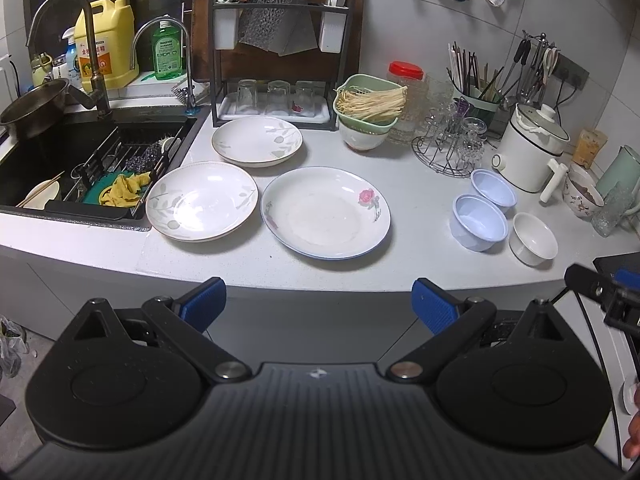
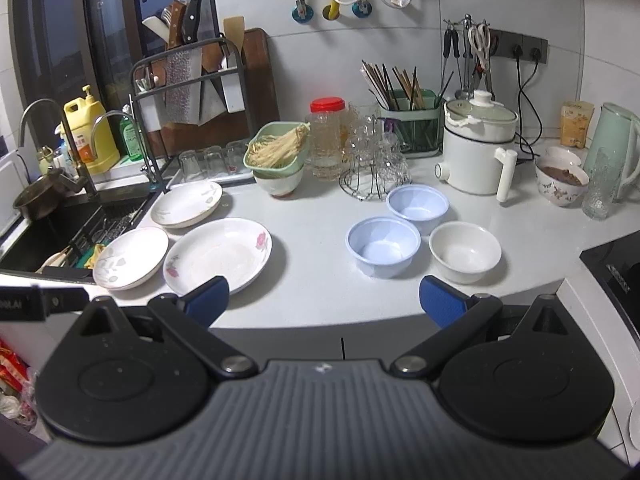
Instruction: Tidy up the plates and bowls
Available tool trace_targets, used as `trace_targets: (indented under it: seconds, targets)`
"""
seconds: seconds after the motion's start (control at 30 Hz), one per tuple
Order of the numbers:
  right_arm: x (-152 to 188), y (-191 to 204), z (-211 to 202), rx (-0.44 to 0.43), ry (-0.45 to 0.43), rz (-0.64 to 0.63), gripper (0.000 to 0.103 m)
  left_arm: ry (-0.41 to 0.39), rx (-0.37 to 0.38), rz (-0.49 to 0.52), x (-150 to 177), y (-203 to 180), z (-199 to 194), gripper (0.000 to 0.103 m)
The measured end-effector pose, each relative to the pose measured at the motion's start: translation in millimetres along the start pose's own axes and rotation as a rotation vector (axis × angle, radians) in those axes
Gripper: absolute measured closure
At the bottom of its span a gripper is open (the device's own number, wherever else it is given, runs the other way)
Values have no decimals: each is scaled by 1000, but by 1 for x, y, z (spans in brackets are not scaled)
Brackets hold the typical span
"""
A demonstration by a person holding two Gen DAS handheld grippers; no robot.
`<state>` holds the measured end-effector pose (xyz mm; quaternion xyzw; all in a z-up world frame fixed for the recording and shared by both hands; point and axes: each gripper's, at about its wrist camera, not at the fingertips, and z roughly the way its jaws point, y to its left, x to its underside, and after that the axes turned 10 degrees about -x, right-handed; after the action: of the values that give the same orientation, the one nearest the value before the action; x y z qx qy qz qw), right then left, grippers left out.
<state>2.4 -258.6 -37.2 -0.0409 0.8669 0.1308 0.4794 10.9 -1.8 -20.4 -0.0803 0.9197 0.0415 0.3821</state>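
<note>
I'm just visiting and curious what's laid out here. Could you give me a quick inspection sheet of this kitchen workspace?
Surface: white counter, dry-looking, beside a dark sink.
Job's things: rose plate, two leaf plates, all lying singly; two blue bowls and a white bowl, all empty, upright.
Clutter: noodle basket on a bowl, red-lidded jar, glass rack, chopstick holder, white cooker, kettle.
Grippers: left tool and right tool both open, empty, off the counter's edge.
Cables: black cords plugged into wall sockets.
Surroundings: knife rack, faucets, soap bottles, window.
</note>
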Motion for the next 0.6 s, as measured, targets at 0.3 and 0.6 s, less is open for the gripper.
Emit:
trace_targets:
  seconds: [0.3, 0.6]
  targets:
    - [4, -3, -5, -7, -9, 10, 0, -37, -35, 64, 2, -11, -8, 2]
    - [7, -7, -7, -22, -4, 32, 0, -8, 6, 51, 6, -17, -8, 2]
